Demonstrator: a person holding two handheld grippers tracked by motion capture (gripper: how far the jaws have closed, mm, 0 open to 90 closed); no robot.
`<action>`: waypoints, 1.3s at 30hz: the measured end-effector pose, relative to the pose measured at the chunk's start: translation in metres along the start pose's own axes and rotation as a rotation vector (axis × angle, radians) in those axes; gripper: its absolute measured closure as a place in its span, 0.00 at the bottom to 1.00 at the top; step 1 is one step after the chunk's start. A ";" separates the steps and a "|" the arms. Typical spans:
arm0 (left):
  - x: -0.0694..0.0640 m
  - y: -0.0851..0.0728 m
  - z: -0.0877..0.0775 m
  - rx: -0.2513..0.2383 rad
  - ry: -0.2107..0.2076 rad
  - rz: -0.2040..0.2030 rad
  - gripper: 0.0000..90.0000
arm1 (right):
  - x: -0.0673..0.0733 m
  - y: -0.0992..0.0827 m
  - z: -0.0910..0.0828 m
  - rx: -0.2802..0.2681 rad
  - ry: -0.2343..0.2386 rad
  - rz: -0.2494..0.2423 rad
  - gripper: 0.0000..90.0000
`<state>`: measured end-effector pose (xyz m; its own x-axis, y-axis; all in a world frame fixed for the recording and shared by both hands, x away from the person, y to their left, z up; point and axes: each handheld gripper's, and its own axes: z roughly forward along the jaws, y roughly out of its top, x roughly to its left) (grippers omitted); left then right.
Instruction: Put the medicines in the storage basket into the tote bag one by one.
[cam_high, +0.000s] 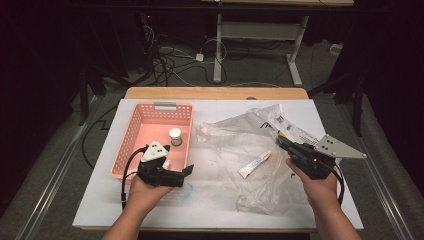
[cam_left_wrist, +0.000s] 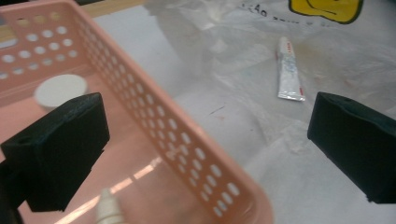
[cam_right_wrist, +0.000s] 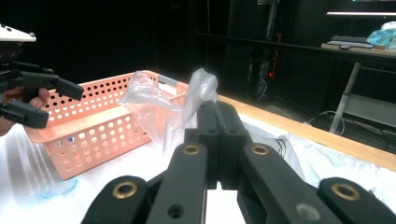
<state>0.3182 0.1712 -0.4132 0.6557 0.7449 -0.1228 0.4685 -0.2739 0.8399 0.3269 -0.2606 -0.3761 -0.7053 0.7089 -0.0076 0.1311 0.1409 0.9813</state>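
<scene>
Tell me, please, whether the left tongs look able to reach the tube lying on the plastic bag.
Probably yes: the left tongs are open and face the tube, which lies uncovered on the plastic bag beyond the basket wall.

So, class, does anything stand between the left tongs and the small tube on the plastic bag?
Only the pink basket's side wall: the open left tongs straddle its rim from above, one jaw over the basket, one over the bag. Beyond it, nothing visible blocks the tube, though a bag layer may cover it.
</scene>
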 end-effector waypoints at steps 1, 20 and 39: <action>0.003 -0.001 -0.002 -0.002 0.009 -0.006 0.00 | 0.000 0.000 0.000 0.001 0.000 0.000 1.00; 0.046 -0.021 -0.032 0.006 0.127 -0.091 0.00 | 0.000 -0.001 -0.001 -0.001 0.003 -0.009 1.00; 0.045 0.011 -0.020 -0.039 0.097 -0.084 0.00 | -0.001 0.001 -0.001 -0.005 0.008 -0.010 1.00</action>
<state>0.3411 0.2140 -0.3991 0.5541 0.8199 -0.1440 0.4948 -0.1853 0.8491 0.3272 -0.2622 -0.3752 -0.7119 0.7021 -0.0156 0.1204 0.1439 0.9822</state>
